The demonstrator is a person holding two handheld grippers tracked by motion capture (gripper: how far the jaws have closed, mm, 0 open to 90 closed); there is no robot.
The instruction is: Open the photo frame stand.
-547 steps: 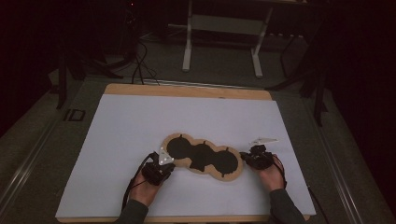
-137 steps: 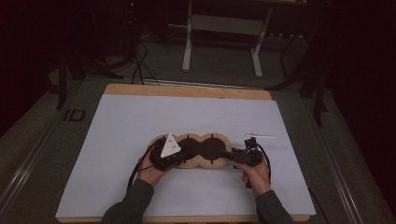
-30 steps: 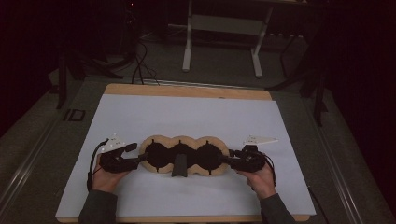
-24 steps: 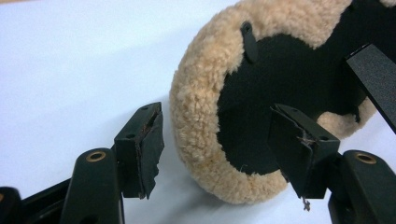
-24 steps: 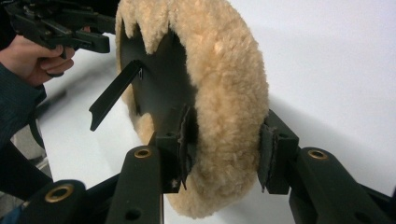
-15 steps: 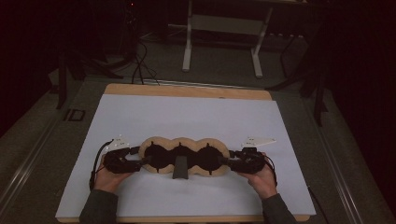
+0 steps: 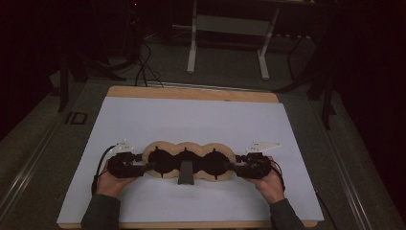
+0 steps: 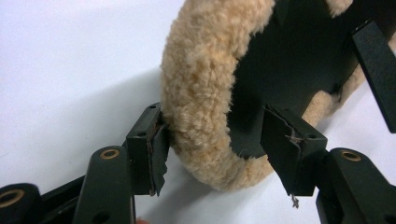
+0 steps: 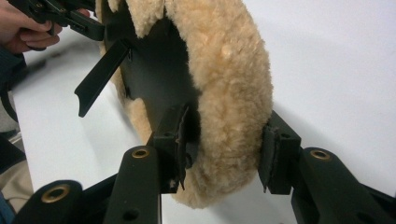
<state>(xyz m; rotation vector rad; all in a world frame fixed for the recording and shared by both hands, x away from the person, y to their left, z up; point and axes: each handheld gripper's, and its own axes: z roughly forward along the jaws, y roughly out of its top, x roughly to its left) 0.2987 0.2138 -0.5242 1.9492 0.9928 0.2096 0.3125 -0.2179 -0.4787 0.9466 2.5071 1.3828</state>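
Tan fleecy three-ring pad point(image 7: 190, 159) with black backing, stretched across our white surface point(image 7: 201, 120)
Our right gripper point(image 9: 229, 151) fingers clamp its fleece rim; left gripper point(image 8: 224, 149) fingers, just closing, straddle the other end, one touching

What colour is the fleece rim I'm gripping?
Tan, a warm beige; the fleece rim shows best in the right gripper view, around a black inner panel.

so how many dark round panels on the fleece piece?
3, in a row on the fleece piece: left, middle, right; the middle one carries a black strap.
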